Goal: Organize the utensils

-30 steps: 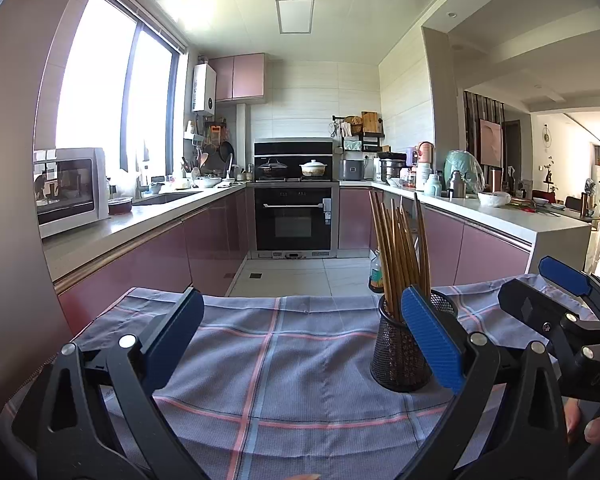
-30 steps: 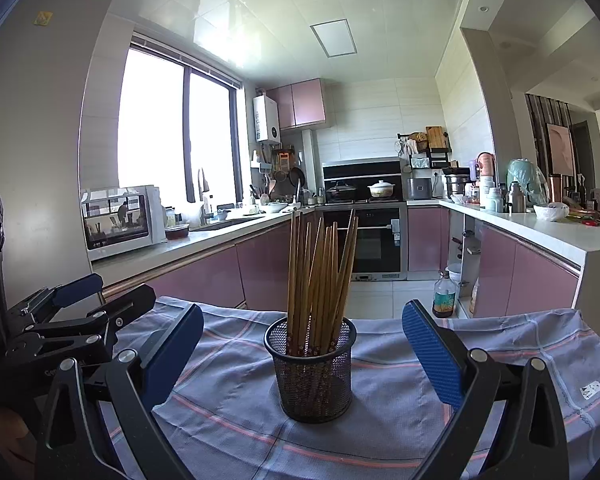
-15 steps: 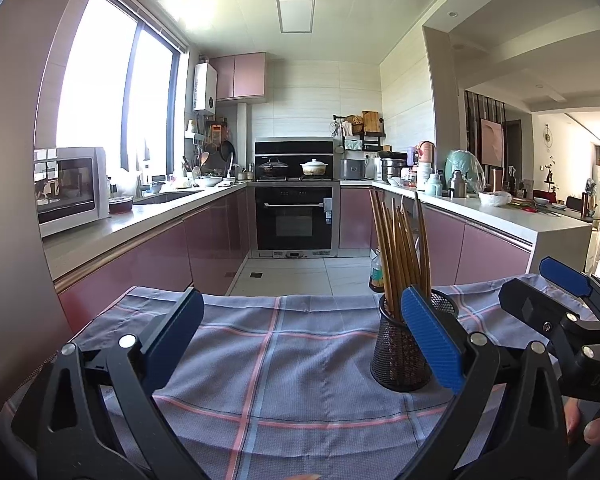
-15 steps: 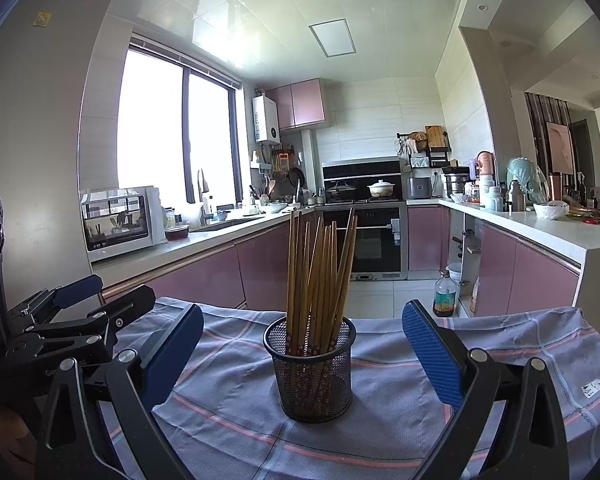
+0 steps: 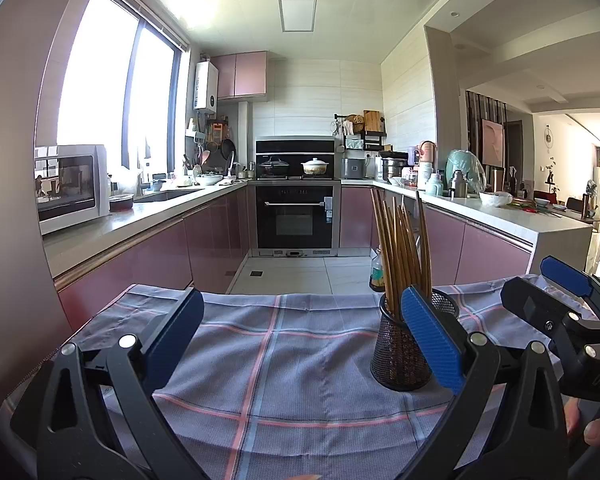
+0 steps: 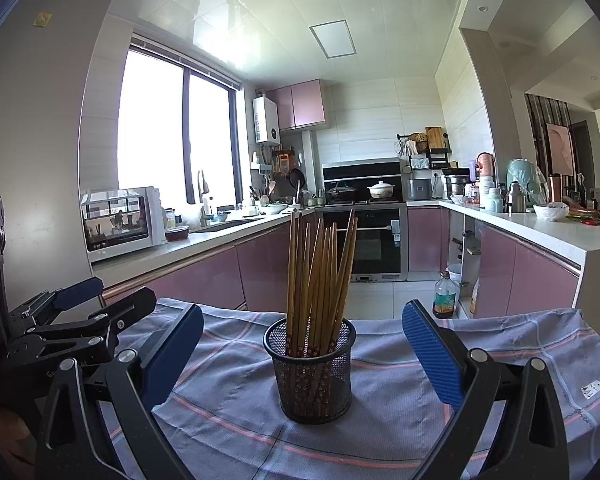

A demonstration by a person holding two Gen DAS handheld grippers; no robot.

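Many chopsticks [image 6: 320, 272] stand in the mesh cup [image 6: 312, 376] on the table [image 6: 500, 344] at 12 o'clock from the empty, wide-open right hand-held gripper [image 6: 302, 344], the left hand-held gripper [image 5: 300, 336] likewise, nothing moved lately, so maybe sorted.

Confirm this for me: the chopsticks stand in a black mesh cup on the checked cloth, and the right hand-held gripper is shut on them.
Not quite. The chopsticks do stand in the black mesh cup on the checked cloth, but the right hand-held gripper is open, its fingers wide apart either side of the cup and touching nothing. The right wrist view shows it.
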